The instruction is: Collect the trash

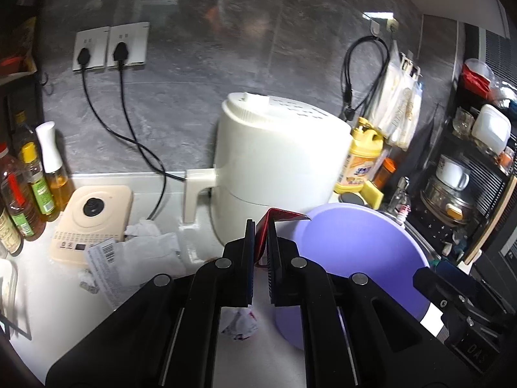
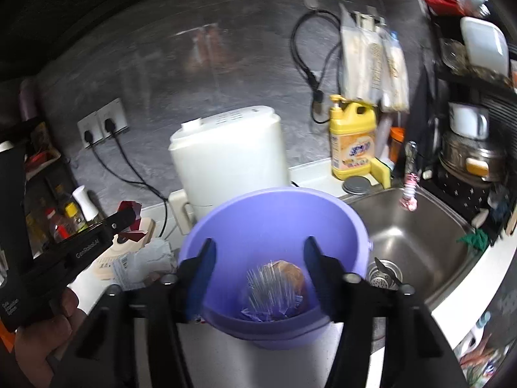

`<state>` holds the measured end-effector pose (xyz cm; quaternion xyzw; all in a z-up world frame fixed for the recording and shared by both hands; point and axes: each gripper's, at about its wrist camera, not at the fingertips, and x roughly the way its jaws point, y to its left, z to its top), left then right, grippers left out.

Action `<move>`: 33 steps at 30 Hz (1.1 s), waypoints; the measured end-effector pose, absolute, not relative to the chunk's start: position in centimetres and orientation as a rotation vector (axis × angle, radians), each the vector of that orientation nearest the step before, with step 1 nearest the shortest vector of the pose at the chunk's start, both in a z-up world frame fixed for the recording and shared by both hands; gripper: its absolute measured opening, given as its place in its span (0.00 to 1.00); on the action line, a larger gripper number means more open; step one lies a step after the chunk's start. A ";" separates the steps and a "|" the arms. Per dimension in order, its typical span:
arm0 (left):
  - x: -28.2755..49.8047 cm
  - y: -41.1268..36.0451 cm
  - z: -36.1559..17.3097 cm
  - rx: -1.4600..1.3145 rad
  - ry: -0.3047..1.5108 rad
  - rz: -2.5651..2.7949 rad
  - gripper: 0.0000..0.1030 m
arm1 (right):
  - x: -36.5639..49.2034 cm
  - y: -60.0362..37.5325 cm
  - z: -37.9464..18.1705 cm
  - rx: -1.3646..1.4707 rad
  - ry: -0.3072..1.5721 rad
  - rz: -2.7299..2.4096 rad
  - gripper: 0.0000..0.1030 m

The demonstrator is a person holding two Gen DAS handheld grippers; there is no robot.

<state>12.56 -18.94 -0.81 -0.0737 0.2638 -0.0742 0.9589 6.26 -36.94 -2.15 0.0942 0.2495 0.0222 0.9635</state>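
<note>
Left gripper [image 1: 261, 226] pinches red wrapper [image 1: 284, 216] (right gripper [image 2: 260, 255] gapes, empty).

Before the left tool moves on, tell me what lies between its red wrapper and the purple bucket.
Nothing visible. The left tool grips the red wrapper beside the round purple plastic bucket; the bucket's mouth is open, and the right tool hangs open above it.

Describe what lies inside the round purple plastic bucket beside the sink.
Inside the round purple plastic bucket lies a clear crinkled plastic wrapper around something brownish. What sits beneath the wrapper on the bucket's floor is covered and cannot be seen.
</note>
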 end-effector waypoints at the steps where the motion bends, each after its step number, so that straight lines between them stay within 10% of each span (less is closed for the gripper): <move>1: 12.7 -19.2 -0.9 -0.148 0.537 -0.155 0.07 | 6.3 -37.1 -2.3 0.193 0.511 0.043 0.56; 14: 14.2 -24.9 -2.3 -0.108 0.600 -0.311 0.08 | 4.4 -40.3 -3.7 0.234 0.537 -0.051 0.58; 18: 14.2 -25.3 -3.0 -0.109 0.626 -0.339 0.49 | 4.2 -40.8 -3.8 0.246 0.539 -0.066 0.59; 33: 12.5 -19.5 -2.1 -0.122 0.589 -0.181 0.67 | 5.4 -37.1 -3.2 0.216 0.521 0.033 0.64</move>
